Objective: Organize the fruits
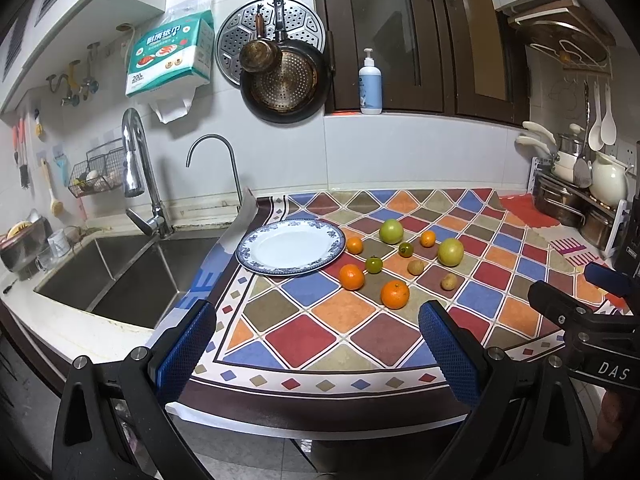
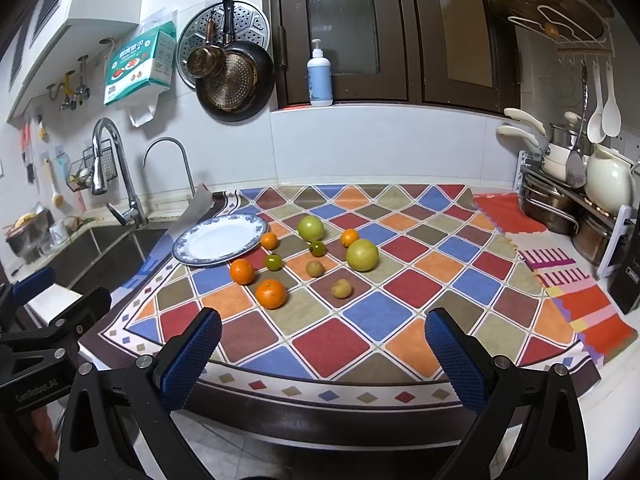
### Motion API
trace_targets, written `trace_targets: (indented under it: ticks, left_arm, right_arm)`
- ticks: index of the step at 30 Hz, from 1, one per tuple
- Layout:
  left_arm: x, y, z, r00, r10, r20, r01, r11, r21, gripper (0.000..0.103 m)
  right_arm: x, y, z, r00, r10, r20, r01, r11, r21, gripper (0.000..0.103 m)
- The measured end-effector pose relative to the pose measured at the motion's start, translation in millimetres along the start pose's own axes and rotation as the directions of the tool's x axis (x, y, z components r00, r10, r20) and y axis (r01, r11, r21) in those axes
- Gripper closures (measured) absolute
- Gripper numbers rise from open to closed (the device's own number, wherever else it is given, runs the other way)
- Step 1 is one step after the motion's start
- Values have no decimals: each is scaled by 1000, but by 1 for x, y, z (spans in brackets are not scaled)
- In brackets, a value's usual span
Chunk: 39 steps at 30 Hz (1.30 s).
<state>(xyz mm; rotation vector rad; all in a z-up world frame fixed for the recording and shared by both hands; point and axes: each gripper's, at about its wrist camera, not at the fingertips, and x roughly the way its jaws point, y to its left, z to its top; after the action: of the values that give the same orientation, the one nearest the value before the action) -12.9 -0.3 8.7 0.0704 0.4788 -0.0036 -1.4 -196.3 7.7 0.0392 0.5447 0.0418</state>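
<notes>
An empty blue-rimmed white plate [image 1: 291,247] [image 2: 220,239] lies at the left of the chequered cloth. Several fruits are scattered to its right: oranges [image 1: 395,294] [image 2: 271,293], two large green fruits [image 1: 451,252] [image 2: 361,255], two small dark green ones [image 1: 373,265] [image 2: 273,262] and two small brown ones [image 1: 449,281] [image 2: 341,288]. My left gripper [image 1: 318,350] is open over the cloth's near edge, well short of the fruit. My right gripper [image 2: 322,354] is open too, with nothing between its fingers. Each gripper shows at the side of the other's view.
A steel sink [image 1: 112,280] with two taps lies left of the cloth. Pots, a white kettle and utensils on a rack [image 2: 576,200] crowd the right back corner. A dark box [image 2: 626,280] stands at the right edge. A soap bottle [image 1: 370,84] sits on the sill.
</notes>
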Motion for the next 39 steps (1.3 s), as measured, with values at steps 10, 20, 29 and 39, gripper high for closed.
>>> trace_targets:
  ticks: [10, 20, 29, 39]
  left_arm:
    - [-2, 1, 0, 1000, 5, 5, -5, 1000, 3, 0]
    - [-3, 0, 1, 1000, 5, 8, -5, 1000, 5, 0]
    - [-4, 0, 4, 1000, 12, 13, -12, 1000, 10, 0]
    - [-3, -5, 4, 1000, 3, 16, -3, 1000, 14, 0]
  right_arm:
    - [0, 1, 1, 1000, 5, -1, -5, 1000, -2, 1]
    - [-1, 1, 1, 1000, 5, -1, -5, 1000, -1, 1]
    - [-1, 1, 1, 1000, 6, 0, -6, 1000, -5, 1]
    - [-1, 1, 1, 1000, 6, 0, -6, 1000, -4, 1]
